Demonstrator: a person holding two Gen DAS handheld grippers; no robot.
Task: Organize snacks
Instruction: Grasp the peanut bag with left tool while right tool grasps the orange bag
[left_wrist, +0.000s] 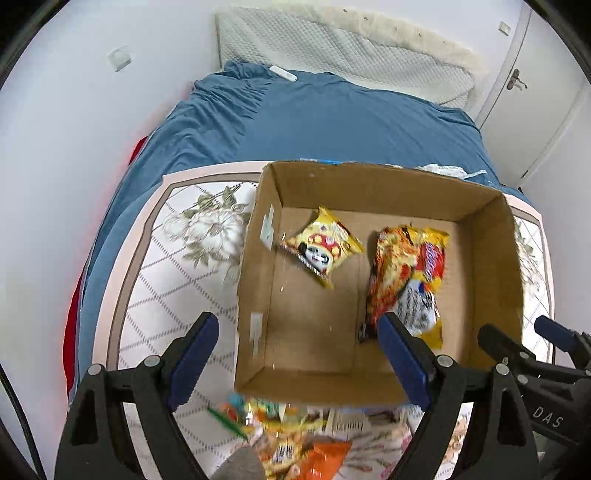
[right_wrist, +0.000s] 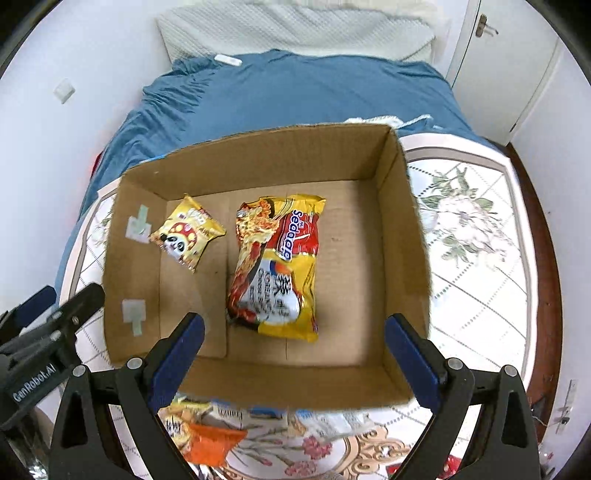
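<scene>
An open cardboard box (left_wrist: 369, 181) (right_wrist: 258, 151) stands on a floral-topped table. Inside lie a small yellow panda snack packet (left_wrist: 322, 245) (right_wrist: 187, 232) at the left and a large yellow-and-red noodle packet (left_wrist: 406, 277) (right_wrist: 277, 262) to its right. My left gripper (left_wrist: 299, 343) hovers open over the box's near left corner, nothing between its blue pads. Above the box's near wall my right gripper (right_wrist: 295, 343) hangs open and empty. Each gripper shows at the edge of the other's view. More snack packets (left_wrist: 291, 439) (right_wrist: 207, 432) lie in front of the box.
The table (left_wrist: 177, 266) (right_wrist: 480, 258) sits against a bed with a blue cover (left_wrist: 332, 118) (right_wrist: 295, 92). White walls stand to the left, and a white door (right_wrist: 509, 55) is at the far right. A quilted white pad leans behind the bed.
</scene>
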